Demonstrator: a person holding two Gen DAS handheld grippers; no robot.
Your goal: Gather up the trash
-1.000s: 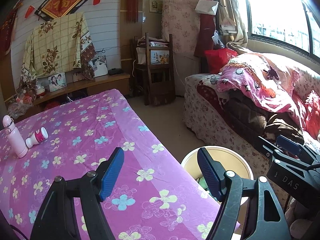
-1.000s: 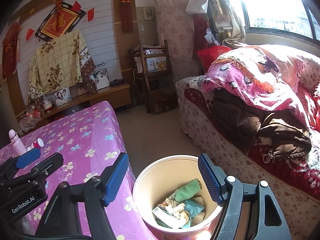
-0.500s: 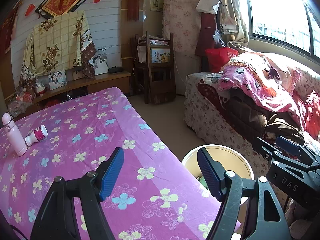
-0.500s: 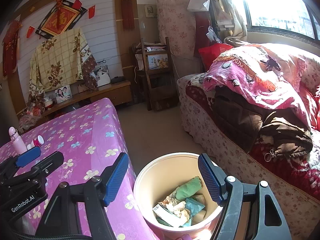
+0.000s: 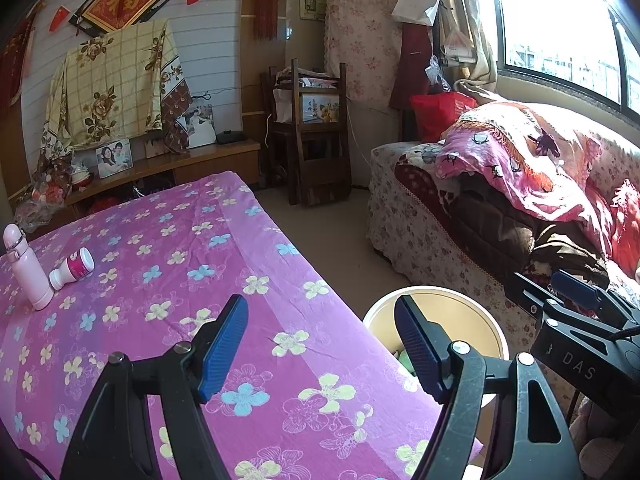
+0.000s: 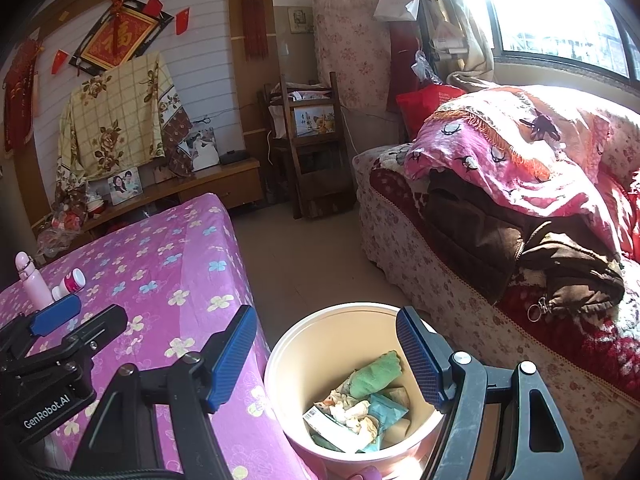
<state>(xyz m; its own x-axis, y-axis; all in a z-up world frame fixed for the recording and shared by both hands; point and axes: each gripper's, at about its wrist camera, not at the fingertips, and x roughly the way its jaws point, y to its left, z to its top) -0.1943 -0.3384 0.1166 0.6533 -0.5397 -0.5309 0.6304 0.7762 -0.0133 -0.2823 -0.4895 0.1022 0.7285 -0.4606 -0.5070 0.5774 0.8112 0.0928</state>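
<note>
- Sunlit and cluttered, the living room has a table under a purple flowered cloth [image 5: 168,280], with a floral sofa [image 6: 460,280] at 3 o'clock.
- Between the earlier views and this one almost nothing differs: both tools hang where they were and their jaws stand at the same width. My reading is a pause after a drop, not a reach under way.
- A round cream plastic bin [image 6: 320,344] stands on the floor at the table's corner, holding crumpled paper, a green wad and teal wrappers [image 6: 360,404].
- The left tool [image 5: 320,344] hovers over the table's near end, jaws well apart, blue pads touching nothing.
- The right tool [image 6: 326,352] hangs above the bin's mouth, equally wide and empty.
- At 10 o'clock on the cloth a tall pale pink flask [image 5: 28,268] stands upright, and just beside it lies a small white bottle with a magenta label [image 5: 72,268]. If that bottle counts as trash, it looks like the only piece left; otherwise the table seems done.
</note>
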